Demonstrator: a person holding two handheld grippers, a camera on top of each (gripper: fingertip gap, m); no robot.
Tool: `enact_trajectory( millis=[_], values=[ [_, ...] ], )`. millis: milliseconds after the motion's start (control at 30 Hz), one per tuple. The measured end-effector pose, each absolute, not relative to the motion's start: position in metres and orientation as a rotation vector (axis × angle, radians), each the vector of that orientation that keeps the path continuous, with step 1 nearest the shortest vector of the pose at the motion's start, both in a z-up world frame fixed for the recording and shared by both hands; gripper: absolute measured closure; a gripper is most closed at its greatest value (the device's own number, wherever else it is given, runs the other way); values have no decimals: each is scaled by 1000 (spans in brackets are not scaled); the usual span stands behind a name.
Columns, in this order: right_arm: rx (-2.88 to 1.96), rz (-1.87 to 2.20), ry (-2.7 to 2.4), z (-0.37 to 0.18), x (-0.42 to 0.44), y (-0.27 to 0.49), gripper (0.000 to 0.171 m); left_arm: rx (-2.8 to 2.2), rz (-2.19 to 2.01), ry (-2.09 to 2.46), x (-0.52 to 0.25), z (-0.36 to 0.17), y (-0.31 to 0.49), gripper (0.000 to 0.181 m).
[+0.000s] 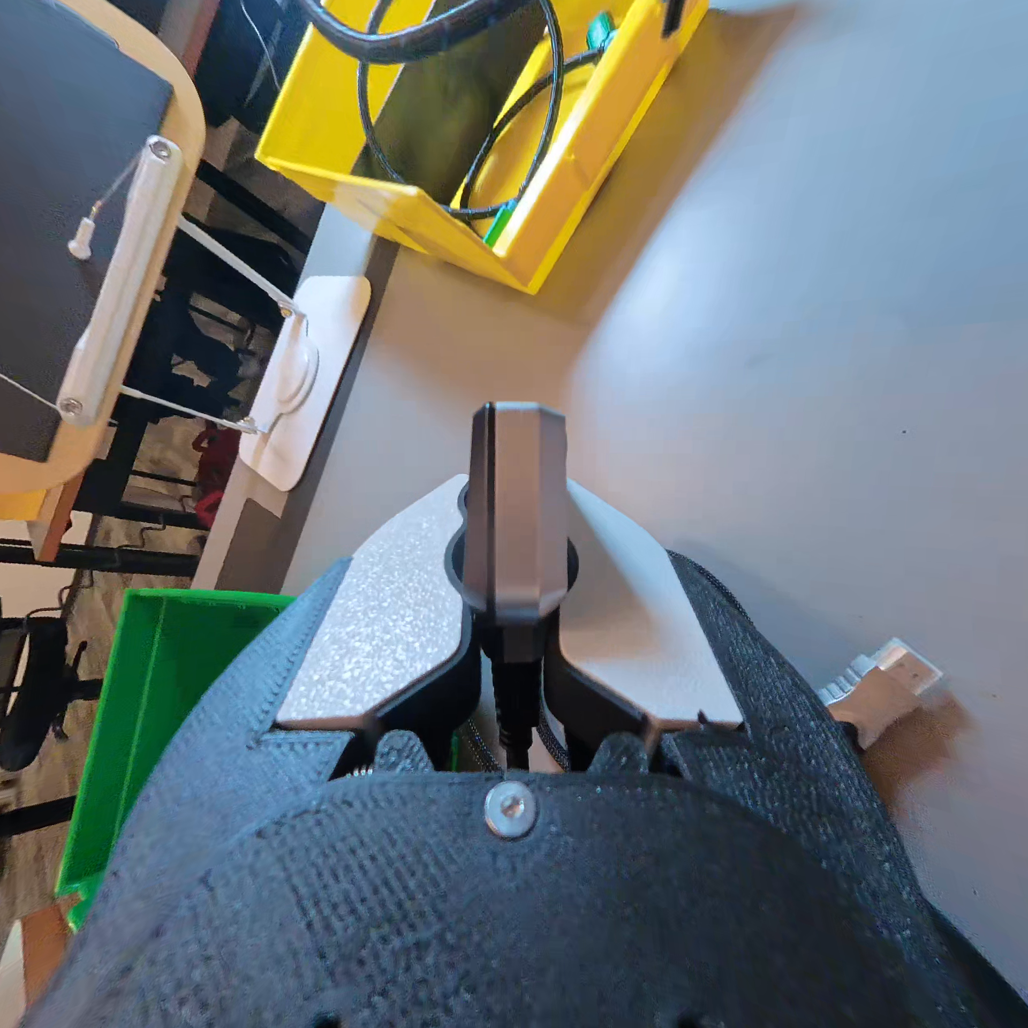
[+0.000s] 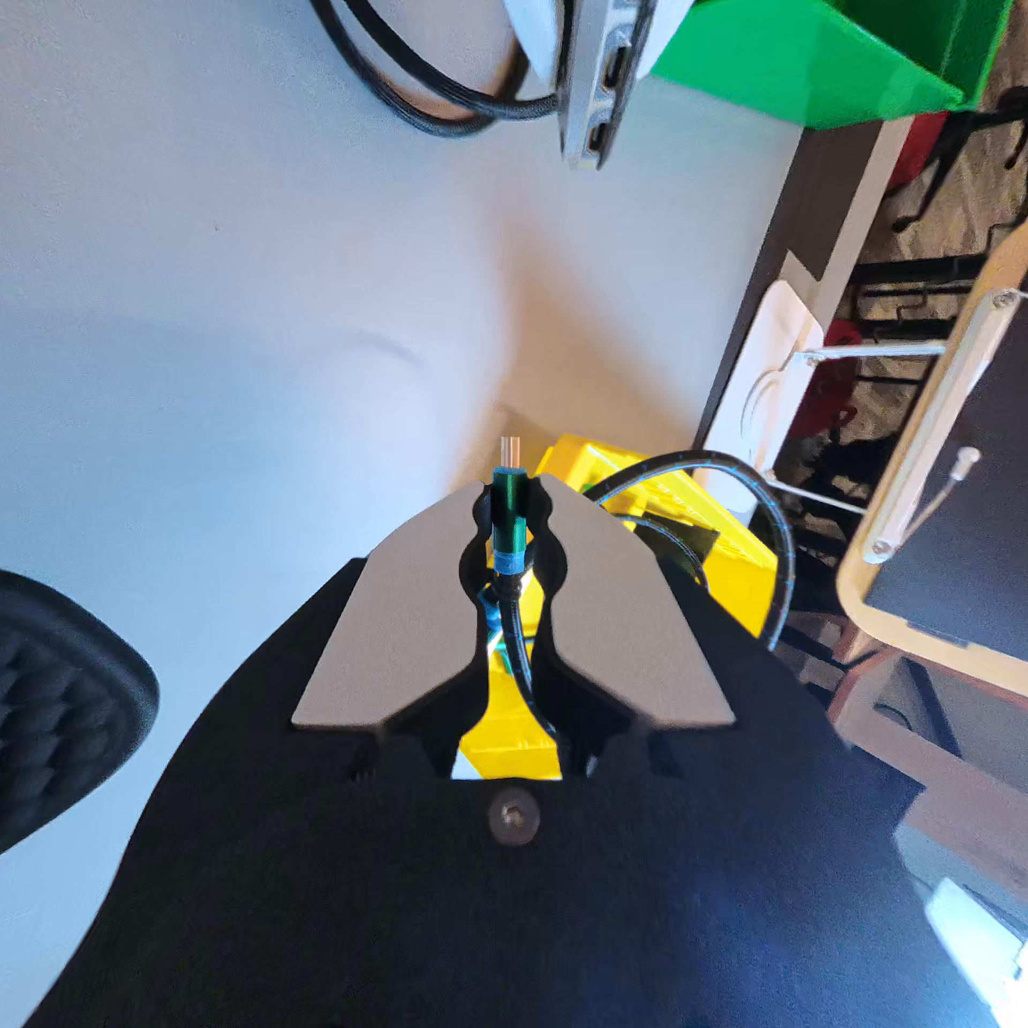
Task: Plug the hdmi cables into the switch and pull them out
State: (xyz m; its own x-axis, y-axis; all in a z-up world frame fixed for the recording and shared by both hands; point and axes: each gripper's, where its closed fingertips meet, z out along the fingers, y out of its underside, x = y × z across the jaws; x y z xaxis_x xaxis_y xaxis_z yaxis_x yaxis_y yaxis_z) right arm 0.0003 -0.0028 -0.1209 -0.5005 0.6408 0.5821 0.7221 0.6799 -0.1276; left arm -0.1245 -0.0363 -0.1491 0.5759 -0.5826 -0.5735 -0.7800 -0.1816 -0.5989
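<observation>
The left tongs [image 1: 514,534] are closed on the switch [image 1: 514,512], a dark grey slab held edge-on, its black cable dropping back between the fingers. The right tongs [image 2: 512,523] pinch a green-shelled hdmi plug [image 2: 509,520]; its metal tip pokes out past the fingertips and its braided black-and-blue cable [image 2: 779,534] loops off to the side.

Under both lies the worktop [image 1: 779,389], a pale, plain, matte surface washed bluish on one side and warm beige on the other. In the left wrist view a small silver metal part [image 1: 884,690] rests on it just beside the tongs, and a green bin [image 1: 139,723] sits at the worktop's edge. Farther along that edge a white plate [image 1: 311,378] is fixed with thin metal rods.

Beyond, a yellow bin [image 1: 556,167] stands on the worktop, holding coiled black cables and another green plug [image 1: 503,222]. In the right wrist view the switch [image 2: 601,83] shows at the top, ports facing out, its cable curling over the worktop.

Past the edge, the room is dim: a wooden-rimmed dark panel [image 1: 67,222] with a silver bar, black frames and patterned flooring below.
</observation>
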Motion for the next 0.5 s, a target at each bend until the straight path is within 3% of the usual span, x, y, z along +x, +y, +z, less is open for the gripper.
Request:
enact_trajectory(
  millis=[367,500],
  values=[
    [-1338,38,-1959,-85,6,78,159,-1665,-199,868,-117,-112,-42,157],
    [-1526,38,-1786,-98,12,132,154,-1668,-278,822,-122,-114,-40,156]
  ],
)
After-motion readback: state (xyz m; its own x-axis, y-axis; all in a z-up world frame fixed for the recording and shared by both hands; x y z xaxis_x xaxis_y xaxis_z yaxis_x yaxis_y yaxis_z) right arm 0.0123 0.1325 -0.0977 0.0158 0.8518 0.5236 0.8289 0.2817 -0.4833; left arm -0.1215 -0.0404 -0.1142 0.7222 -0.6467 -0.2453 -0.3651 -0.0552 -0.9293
